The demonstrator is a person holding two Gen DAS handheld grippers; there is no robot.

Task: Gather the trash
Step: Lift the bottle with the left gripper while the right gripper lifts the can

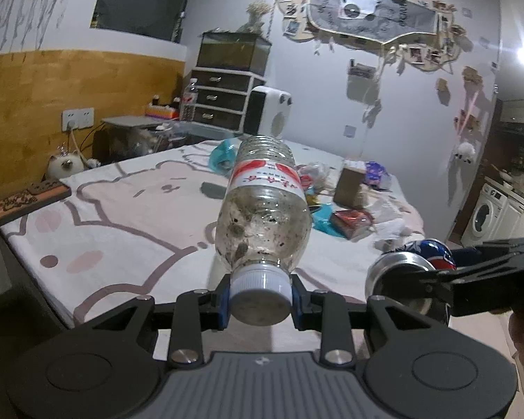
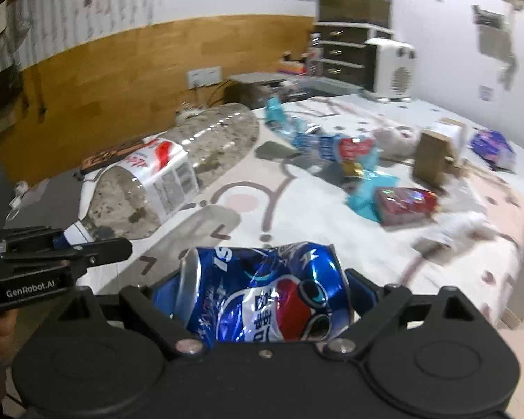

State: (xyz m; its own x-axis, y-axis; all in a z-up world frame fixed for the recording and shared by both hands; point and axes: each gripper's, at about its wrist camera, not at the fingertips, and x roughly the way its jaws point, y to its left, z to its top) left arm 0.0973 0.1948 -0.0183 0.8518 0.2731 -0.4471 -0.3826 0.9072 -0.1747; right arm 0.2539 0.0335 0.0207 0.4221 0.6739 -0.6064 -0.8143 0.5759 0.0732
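Both tongs are loaded: my left gripper [image 1: 260, 296] pinches the white cap of a dirty plastic bottle [image 1: 263, 206], which sticks out toward mid-frame above the bed [image 1: 122, 223], and my right gripper [image 2: 258, 300], spread wide, clamps a crushed blue can [image 2: 258, 296] at bottom centre of its own view. More trash stays on the bed at centre right: a red packet [image 1: 353, 221], blue wrappers [image 2: 363, 192], a brown box [image 1: 349, 185]. My worry is the bottle: gripped only at the cap, its long body could lever loose. The can's slick, dented skin might slip too.
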